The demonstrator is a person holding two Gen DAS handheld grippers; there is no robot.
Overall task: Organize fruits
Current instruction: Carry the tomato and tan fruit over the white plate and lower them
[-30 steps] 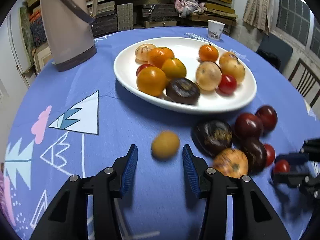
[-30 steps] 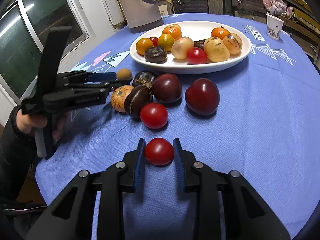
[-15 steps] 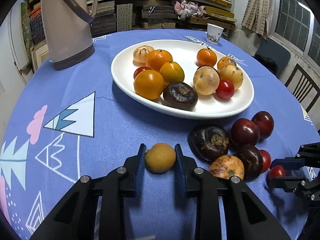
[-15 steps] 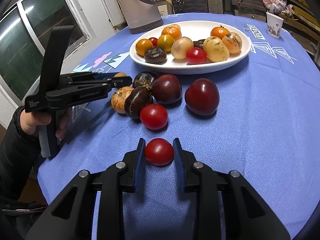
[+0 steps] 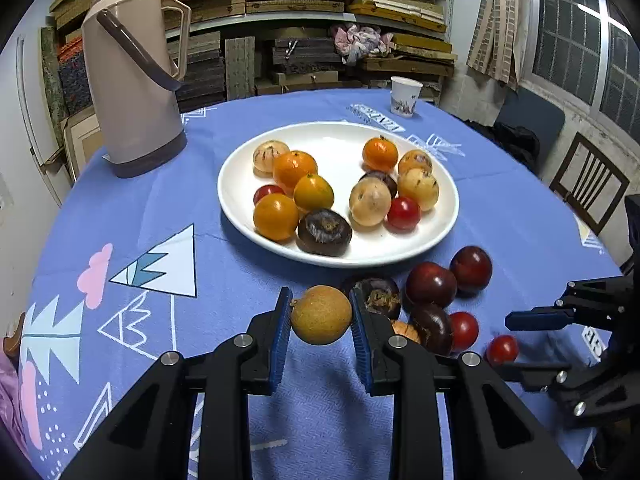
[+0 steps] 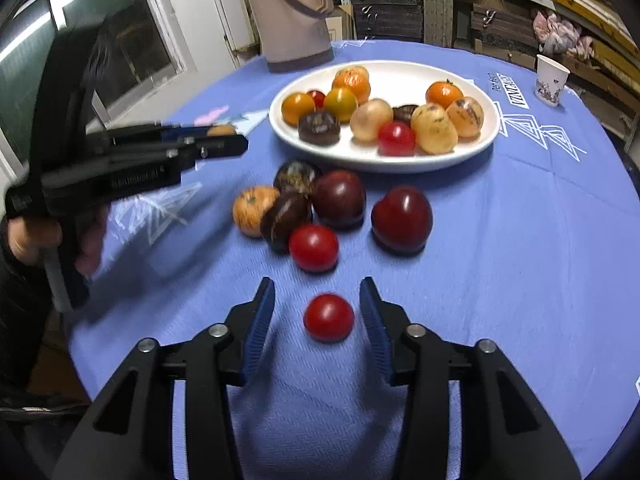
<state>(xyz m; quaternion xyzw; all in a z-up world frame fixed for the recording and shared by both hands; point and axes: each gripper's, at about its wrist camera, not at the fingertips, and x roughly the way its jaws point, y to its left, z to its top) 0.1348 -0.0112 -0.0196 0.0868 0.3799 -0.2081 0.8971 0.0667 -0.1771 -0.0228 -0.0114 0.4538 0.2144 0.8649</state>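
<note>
Blue patterned cloth covers the round surface (image 5: 132, 208), whose edge curves away at the left and right. Left claw (image 5: 320, 320) is clenched on a tan round fruit (image 5: 321, 315), held above the cloth just near of the white plate (image 5: 448, 216). Open cloth lies to the left of this claw; a cluster of loose fruit crowds its right side, a dark brown fruit (image 5: 378, 296) sitting just beside the right finger. Right claw (image 6: 318, 314) is released, its blue pads standing apart on either side of a small red tomato (image 6: 329, 318) that rests on the cloth without touching either pad. Far of it lie a second red tomato (image 6: 314, 247), two dark red plums (image 6: 402, 219), dark brown fruits and an orange speckled fruit (image 6: 252, 210), all between the claw and the plate. Bare cloth extends to the right. The plate carries oranges, pale speckled fruits, tomatoes and dark fruits. A beige thermos (image 5: 132, 76) stands far left; a paper cup (image 5: 405, 96) stands far right.
</note>
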